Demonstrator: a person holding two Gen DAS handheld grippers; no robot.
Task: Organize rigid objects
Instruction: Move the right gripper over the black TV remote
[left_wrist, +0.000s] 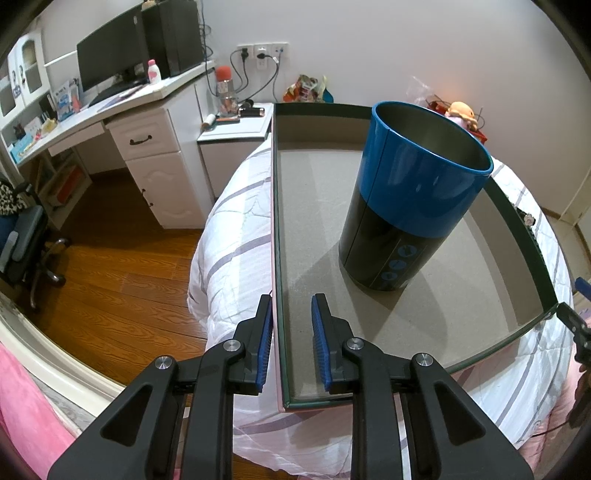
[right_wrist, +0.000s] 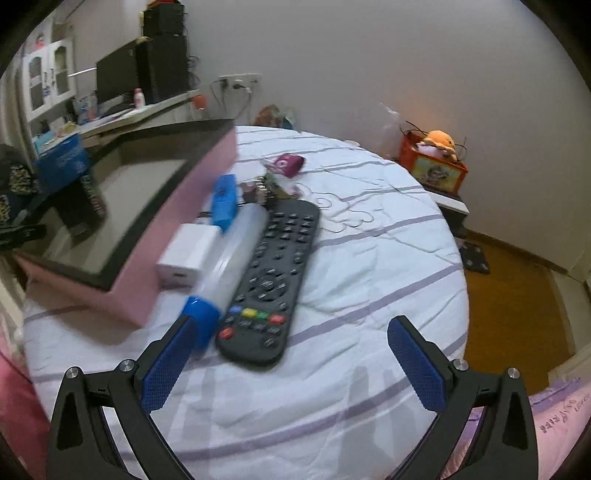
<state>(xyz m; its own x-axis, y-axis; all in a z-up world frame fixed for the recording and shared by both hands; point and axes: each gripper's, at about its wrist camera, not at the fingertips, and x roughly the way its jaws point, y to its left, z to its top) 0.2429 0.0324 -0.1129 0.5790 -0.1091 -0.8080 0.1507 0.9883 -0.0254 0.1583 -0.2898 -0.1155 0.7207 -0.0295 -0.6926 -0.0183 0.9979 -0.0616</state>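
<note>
The left claw (left_wrist: 291, 343) pinches the wall of the shallow pink cardboard box (left_wrist: 276, 236), bottom middle. The tall blue-and-black tin (left_wrist: 410, 206) inside could tip if it jerks. The right claw (right_wrist: 291, 365) is spread wide above the grey remote control (right_wrist: 275, 277) on the bed (right_wrist: 369, 266); it could bump the white tube with a blue cap (right_wrist: 232, 254).

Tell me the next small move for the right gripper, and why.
Probably ease the open right gripper forward and down to straddle the remote, then close. Its near end lies just ahead between the spread fingers, flat on the bed, while the left gripper straddles the box wall.
</note>
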